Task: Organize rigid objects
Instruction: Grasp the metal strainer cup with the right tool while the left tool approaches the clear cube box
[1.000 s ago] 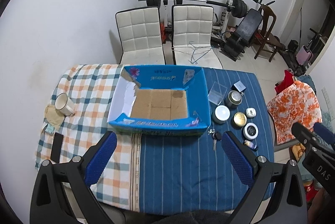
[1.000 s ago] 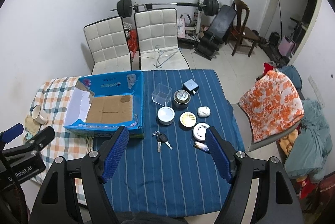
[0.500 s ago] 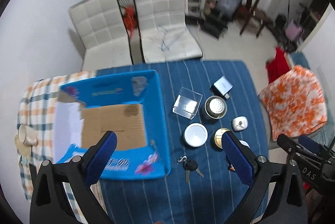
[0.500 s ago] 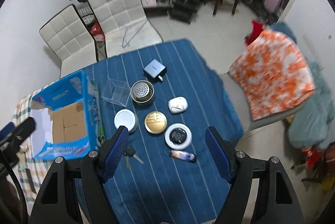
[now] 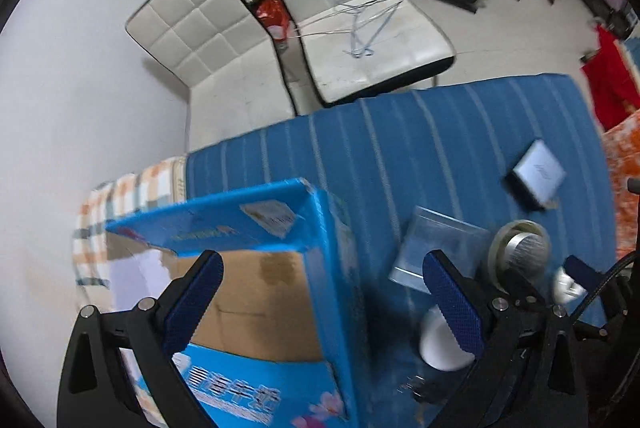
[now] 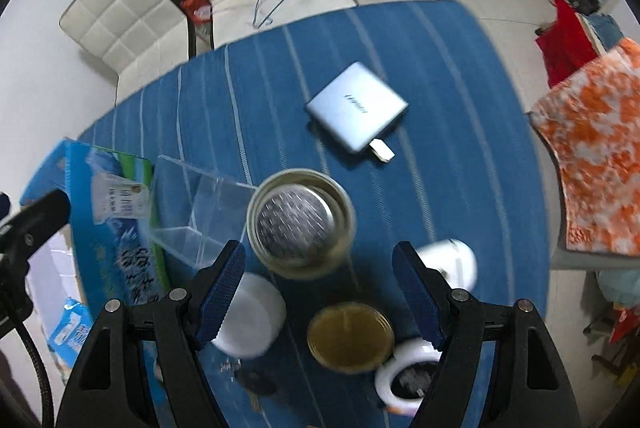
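Jaws apart and empty, the right gripper [image 6: 318, 286] hangs over the tin [image 6: 301, 224], the left gripper [image 5: 320, 302] straddling the box [image 5: 256, 292] wall, apparently to pack.

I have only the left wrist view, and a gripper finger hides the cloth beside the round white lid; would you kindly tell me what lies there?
Observer: A round gold-lidded tin sits on the blue striped cloth, just beside that white lid.
Operator: Thank you. Is anything else near the tin?
Observer: Yes, a white ring-shaped case with a dark centre lies close against its other side.
Operator: And how does the right gripper stand?
Observer: The right gripper is open and holds nothing; it hangs above the glass jar with the perforated metal lid.
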